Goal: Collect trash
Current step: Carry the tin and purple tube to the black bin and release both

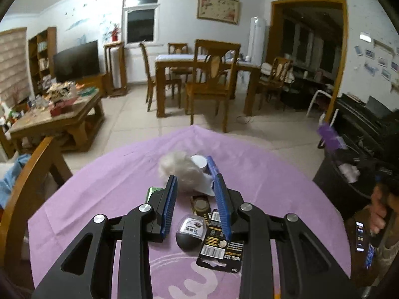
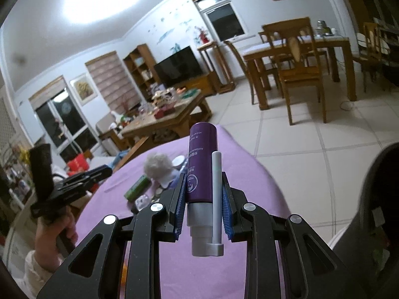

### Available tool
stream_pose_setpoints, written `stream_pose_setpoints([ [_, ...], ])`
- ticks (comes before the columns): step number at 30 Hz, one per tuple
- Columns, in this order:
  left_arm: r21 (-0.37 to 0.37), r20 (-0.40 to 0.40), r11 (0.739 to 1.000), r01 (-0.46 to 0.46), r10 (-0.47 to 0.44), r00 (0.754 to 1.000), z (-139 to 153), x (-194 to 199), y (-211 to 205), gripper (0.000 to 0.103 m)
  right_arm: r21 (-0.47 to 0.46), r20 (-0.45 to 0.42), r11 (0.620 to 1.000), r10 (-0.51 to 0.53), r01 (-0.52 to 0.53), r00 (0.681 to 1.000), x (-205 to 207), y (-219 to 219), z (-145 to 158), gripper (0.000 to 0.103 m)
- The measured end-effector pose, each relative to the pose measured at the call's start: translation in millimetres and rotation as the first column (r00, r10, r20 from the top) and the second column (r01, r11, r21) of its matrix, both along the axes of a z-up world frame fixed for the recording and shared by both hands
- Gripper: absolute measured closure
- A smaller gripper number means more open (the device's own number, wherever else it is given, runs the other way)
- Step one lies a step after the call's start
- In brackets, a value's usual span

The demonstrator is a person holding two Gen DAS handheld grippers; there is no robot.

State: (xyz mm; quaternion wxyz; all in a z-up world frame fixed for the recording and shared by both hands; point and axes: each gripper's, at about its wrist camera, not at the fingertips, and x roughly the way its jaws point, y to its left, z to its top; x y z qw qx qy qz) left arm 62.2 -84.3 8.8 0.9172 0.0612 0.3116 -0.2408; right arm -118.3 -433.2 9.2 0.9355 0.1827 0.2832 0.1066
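My right gripper (image 2: pixel 203 182) is shut on a purple spray can (image 2: pixel 200 164) with a grey cap and white nozzle tube, held above the purple-clothed table (image 2: pixel 249 189). In the left wrist view that can (image 1: pixel 329 134) hangs over a black trash bin (image 1: pixel 354 174) at the right. My left gripper (image 1: pixel 193 177) is open over the table, its fingers either side of a white fluffy wad (image 1: pixel 179 169). Below it lie a white cup (image 1: pixel 199 162), a round dark case (image 1: pixel 190 231), a black barcode package (image 1: pixel 219 244) and a green box (image 1: pixel 153 191).
A wooden chair back (image 1: pixel 27 194) stands at the table's left. A cluttered coffee table (image 1: pixel 59 114), dining table with chairs (image 1: pixel 204 74) and TV (image 1: pixel 76 59) stand across the tiled floor. A dark chair back (image 2: pixel 374 211) is at the right.
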Motion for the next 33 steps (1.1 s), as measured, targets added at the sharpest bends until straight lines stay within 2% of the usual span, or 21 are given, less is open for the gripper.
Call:
stream_pose_setpoints([
  [2, 0.034, -0.084, 0.999, -0.037, 0.04, 0.996, -18.9, 18.4, 1.9, 0.069, 0.005, 0.001, 1.0, -0.005, 0.005, 1.0, -13.9, -12.6, 0.1, 0.077],
  [4, 0.102, -0.106, 0.991, -0.088, 0.098, 0.99, -36.3, 33.8, 5.0, 0.047, 0.008, -0.003, 1.0, 0.001, -0.001, 1.0, -23.3, -19.4, -1.7, 0.077],
  [5, 0.137, -0.112, 0.985, -0.109, 0.125, 0.986, -44.5, 41.7, 6.8, 0.029, 0.009, -0.006, 1.0, 0.004, -0.004, 1.0, -29.0, -21.9, -2.3, 0.077],
  [6, 0.151, -0.115, 0.98, -0.126, 0.144, 0.983, -52.2, 49.3, 10.2, 0.024, 0.01, -0.009, 1.0, 0.005, -0.005, 1.0, -31.3, -22.9, -4.2, 0.077],
  [8, 0.125, -0.159, 0.986, -0.114, 0.133, 0.978, -63.9, 64.9, 16.7, 0.024, 0.015, -0.021, 1.0, 0.014, -0.013, 1.0, -32.7, -25.6, -9.0, 0.077],
  [10, 0.116, -0.19, 0.989, -0.096, 0.117, 0.975, -71.4, 76.9, 17.6, 0.027, 0.019, -0.032, 1.0, 0.016, -0.015, 0.999, -30.9, -21.4, -15.2, 0.077],
  [11, 0.12, -0.198, 0.989, -0.088, 0.111, 0.974, -72.9, 80.6, 16.6, 0.043, 0.021, -0.037, 1.0, 0.016, -0.016, 0.999, -29.1, -18.7, -17.9, 0.077],
  [13, 0.149, -0.194, 0.986, -0.078, 0.107, 0.975, -75.5, 87.8, 16.3, 0.055, 0.026, -0.049, 1.0, 0.018, -0.017, 0.999, -27.5, -15.8, -22.5, 0.077],
  [15, 0.143, -0.195, 0.987, -0.072, 0.099, 0.976, -71.1, 91.4, 17.1, 0.072, 0.024, -0.054, 1.0, 0.019, -0.018, 0.998, -19.6, -4.9, -23.2, 0.077],
  [19, 0.05, -0.159, 0.997, -0.056, 0.063, 0.985, -52.0, 73.5, 18.8, 0.072, 0.025, -0.038, 1.0, 0.012, -0.011, 0.999, -19.0, 2.1, -19.8, 0.077],
  [24, -0.083, -0.07, 0.994, 0.075, -0.08, 0.994, -6.7, 32.7, -9.8, 0.072, 0.059, 0.012, 0.998, -0.022, 0.021, 1.0, -24.3, -8.2, -7.8, 0.077],
  [25, -0.089, -0.047, 0.991, 0.098, -0.103, 0.994, 2.2, 24.3, -18.9, 0.072, 0.063, 0.024, 0.998, -0.032, 0.031, 0.999, -27.4, -11.8, -5.0, 0.077],
  [29, -0.123, 0.018, 0.966, 0.228, -0.227, 0.974, 32.2, -7.4, -66.2, 0.072, 0.083, 0.064, 0.994, -0.08, 0.075, 0.995, -44.3, -32.7, 4.5, 0.077],
  [33, -0.131, 0.043, 0.938, 0.322, -0.319, 0.947, 40.4, -31.5, -110.2, 0.072, 0.092, 0.097, 0.988, -0.136, 0.127, 0.986, -67.3, -57.9, 11.5, 0.077],
])
